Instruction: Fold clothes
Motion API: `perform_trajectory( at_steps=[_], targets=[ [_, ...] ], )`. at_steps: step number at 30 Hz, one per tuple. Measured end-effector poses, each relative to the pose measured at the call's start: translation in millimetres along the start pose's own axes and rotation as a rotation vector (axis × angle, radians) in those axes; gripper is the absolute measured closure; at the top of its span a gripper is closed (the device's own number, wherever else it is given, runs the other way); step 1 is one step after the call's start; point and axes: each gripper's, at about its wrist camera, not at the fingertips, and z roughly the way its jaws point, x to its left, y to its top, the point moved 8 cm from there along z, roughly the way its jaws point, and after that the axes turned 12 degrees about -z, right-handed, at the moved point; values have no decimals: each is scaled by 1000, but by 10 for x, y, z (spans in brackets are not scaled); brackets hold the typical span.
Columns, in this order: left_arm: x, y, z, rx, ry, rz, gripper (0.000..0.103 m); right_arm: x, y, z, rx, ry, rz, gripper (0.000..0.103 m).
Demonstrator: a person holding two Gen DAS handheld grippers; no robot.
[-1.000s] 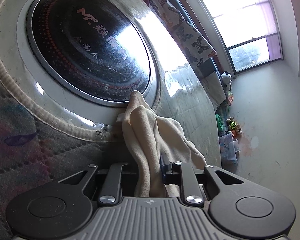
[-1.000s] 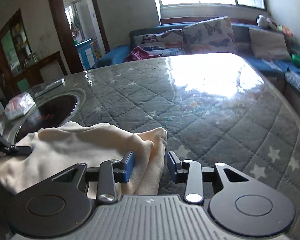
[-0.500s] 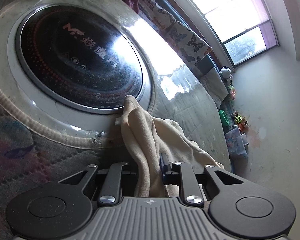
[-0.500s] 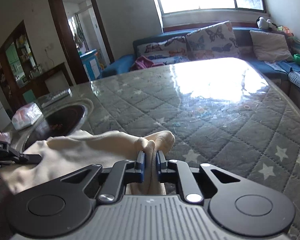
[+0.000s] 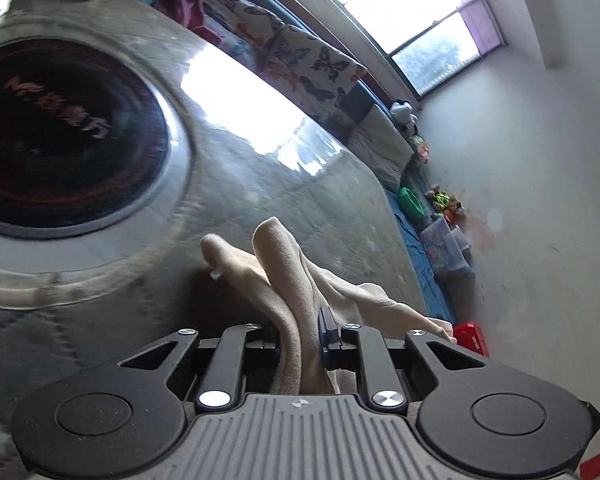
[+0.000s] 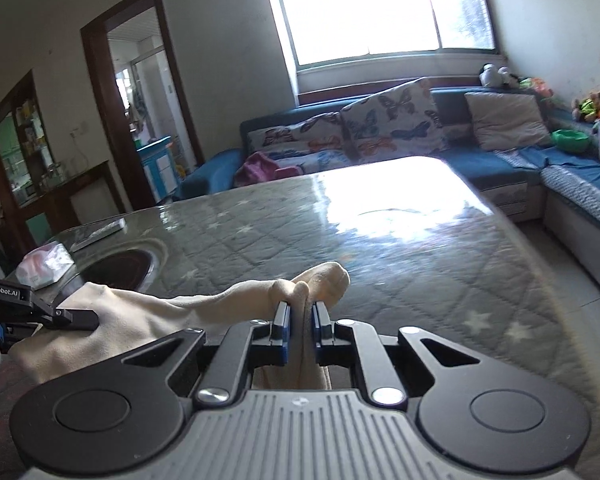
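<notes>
A cream cloth garment (image 5: 284, 280) is pinched at two places and hangs lifted over the grey quilted table cover (image 6: 380, 240). My left gripper (image 5: 300, 340) is shut on one bunched edge of it, folds standing up past the pads. My right gripper (image 6: 300, 320) is shut on another edge of the cream garment (image 6: 172, 312), with a rounded fold poking up beyond the blue pads. In the right wrist view the left gripper (image 6: 72, 316) shows at the far left, clamped on the cloth's other end, so the fabric spans between both.
A round black cooktop (image 5: 60, 140) is set into the table at the left, with a tissue pack (image 6: 44, 264) and a flat remote (image 6: 100, 232) beyond it. A blue sofa (image 6: 500, 160) with butterfly cushions and toys runs behind and right. A red box (image 5: 472, 336) sits on the floor.
The right jaws closed on the garment's edge. Both grippers lifted the cloth and carried it away from the cooktop, which slid left in the left wrist view; the left gripper rolled.
</notes>
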Motion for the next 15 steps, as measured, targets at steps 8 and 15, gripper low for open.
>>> perform_trajectory(
  at_steps=[8, 15],
  targets=[
    [-488, -196, 446, 70, -37, 80, 85, -470, 54, -225, -12, -121, -2, 93],
    [-799, -384, 767, 116, -54, 140, 85, -888, 83, -312, -5, -205, 2, 93]
  ],
)
